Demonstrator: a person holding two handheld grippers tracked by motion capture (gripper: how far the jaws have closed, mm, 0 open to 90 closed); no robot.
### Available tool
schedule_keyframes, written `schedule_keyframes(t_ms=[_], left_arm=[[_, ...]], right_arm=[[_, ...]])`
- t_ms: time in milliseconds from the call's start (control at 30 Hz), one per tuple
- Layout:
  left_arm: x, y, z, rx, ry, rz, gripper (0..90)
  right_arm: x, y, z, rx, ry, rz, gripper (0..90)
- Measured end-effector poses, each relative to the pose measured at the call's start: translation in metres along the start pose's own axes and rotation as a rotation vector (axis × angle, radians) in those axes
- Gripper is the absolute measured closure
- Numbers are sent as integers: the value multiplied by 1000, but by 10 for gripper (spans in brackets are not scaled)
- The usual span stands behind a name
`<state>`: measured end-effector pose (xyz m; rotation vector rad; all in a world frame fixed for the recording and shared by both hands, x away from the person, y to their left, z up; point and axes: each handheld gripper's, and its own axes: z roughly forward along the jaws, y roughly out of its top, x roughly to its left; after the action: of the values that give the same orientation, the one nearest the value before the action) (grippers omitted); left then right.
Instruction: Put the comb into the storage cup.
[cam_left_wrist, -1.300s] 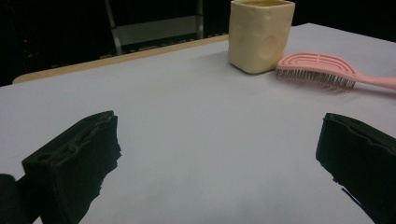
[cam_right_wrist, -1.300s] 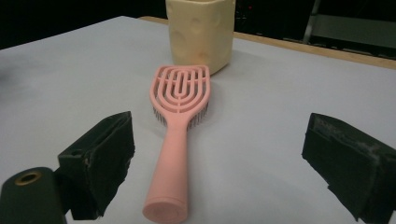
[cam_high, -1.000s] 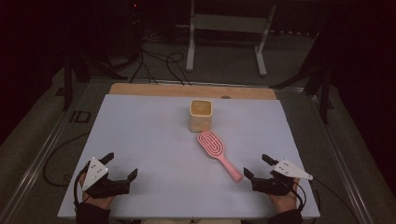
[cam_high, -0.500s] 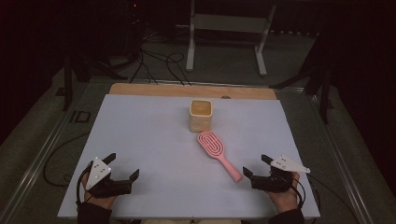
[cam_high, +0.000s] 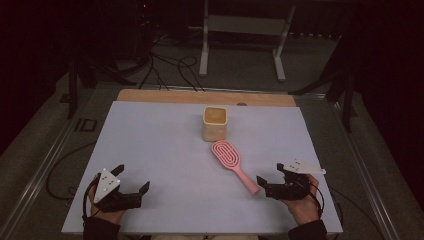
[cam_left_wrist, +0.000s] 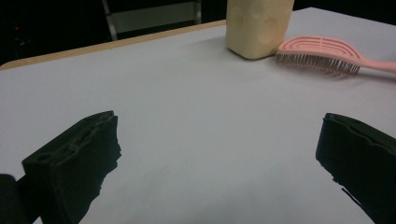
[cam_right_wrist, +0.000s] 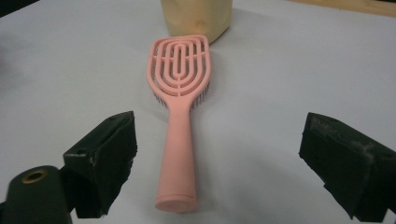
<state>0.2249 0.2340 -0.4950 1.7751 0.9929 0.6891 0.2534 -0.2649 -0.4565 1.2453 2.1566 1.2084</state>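
Table (cam_high: 150, 150), white-topped, carrying 2 items. Cup (cam_high: 215, 123), cream, just behind brush head. Brush (cam_high: 233, 164), pink, bristles down, handle pointing straight at right gripper (cam_high: 270, 186), jaws spread, nearer. Left gripper (cam_high: 131, 186), well apart from brush, released.

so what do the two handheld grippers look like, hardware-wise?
Both are black two-jaw units. The left gripper and right gripper each carry a pale grey three-cornered plate with small dark dots on top and trail a black cable. The jaws are blocky black pads with rough, chipped-looking edges. Dark sleeves cover the forearms.
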Motion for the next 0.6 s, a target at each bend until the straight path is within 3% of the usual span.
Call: schedule_keyframes(t_ms=[600], left_arm=[[-1, 0, 1, 10, 5, 2, 0]], right_arm=[[7, 17, 12, 77, 8, -19, 82]])
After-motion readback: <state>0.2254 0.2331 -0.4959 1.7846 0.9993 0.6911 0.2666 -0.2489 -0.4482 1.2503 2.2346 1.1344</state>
